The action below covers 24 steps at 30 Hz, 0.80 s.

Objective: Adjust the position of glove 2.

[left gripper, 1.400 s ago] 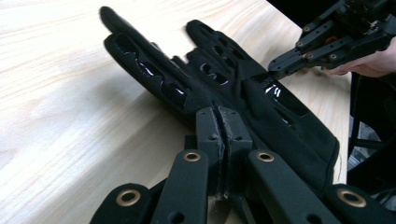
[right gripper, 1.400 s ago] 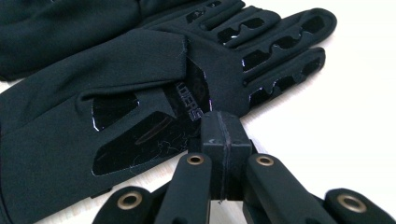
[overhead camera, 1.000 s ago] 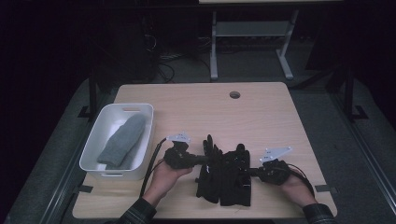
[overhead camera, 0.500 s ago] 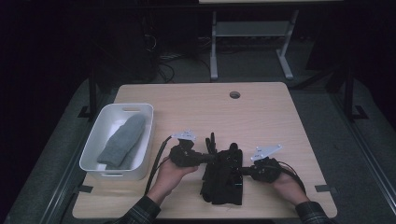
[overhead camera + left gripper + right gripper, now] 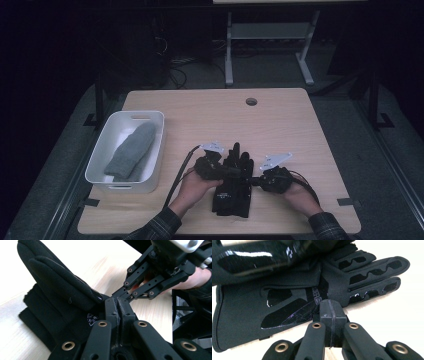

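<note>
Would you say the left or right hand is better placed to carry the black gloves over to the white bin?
Probably the left: the left gripper is at the gloves on the side nearer the bin; the right gripper is at their far side.

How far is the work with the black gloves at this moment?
Looks done: a grey knitted mitten lies in the white plastic bin. In hand: the shut left gripper and right gripper press from both sides on the black gloves, stacked on the wooden table. Probably left: moving the gloves into the bin.

Dim room, pale wooden table (image 5: 200, 107), grey carpet (image 5: 370, 150), white metal stand (image 5: 265, 35) behind
</note>
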### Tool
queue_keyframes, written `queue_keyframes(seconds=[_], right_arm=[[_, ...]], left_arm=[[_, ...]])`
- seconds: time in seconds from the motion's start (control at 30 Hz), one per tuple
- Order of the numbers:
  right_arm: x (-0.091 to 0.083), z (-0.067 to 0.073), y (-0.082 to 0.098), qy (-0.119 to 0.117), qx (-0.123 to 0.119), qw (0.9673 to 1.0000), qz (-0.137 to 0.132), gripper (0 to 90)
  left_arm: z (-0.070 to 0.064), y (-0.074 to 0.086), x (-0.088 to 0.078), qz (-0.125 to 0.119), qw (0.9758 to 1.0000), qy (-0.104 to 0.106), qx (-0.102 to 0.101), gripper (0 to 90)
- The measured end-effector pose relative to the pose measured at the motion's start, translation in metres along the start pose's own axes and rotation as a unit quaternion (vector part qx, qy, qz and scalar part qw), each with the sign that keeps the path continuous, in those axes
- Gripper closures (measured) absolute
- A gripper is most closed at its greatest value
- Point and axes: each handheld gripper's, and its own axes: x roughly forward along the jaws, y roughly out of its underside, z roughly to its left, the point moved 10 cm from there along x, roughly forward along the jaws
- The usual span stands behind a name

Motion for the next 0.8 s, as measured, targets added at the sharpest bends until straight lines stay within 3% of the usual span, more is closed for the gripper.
queue_keyframes(seconds=[0.3,0.43,0.7,0.77,0.8], right_arm=[[0.0,-0.001,0.001,-0.001,0.006,1.0,0.001,90.0],[-0.005,-0.005,0.0,0.004,0.01,0.9999,-0.009,90.0],[-0.021,-0.027,0.003,0.036,0.035,0.9982,-0.032,72.6],[-0.024,-0.031,0.003,0.043,0.038,0.9976,-0.038,66.3],[-0.025,-0.034,0.004,0.05,0.04,0.9972,-0.039,61.5]], left_arm=[[0.001,0.004,0.016,0.012,0.9999,0.001,0.007,86.4],[-0.001,0.002,0.015,0.004,0.9999,0.003,0.013,82.9],[-0.006,-0.004,0.013,-0.013,0.9997,0.009,0.019,76.4],[-0.008,-0.005,0.012,-0.013,0.9996,0.01,0.023,80.8],[-0.01,-0.004,0.012,-0.009,0.9994,0.016,0.028,87.3]])
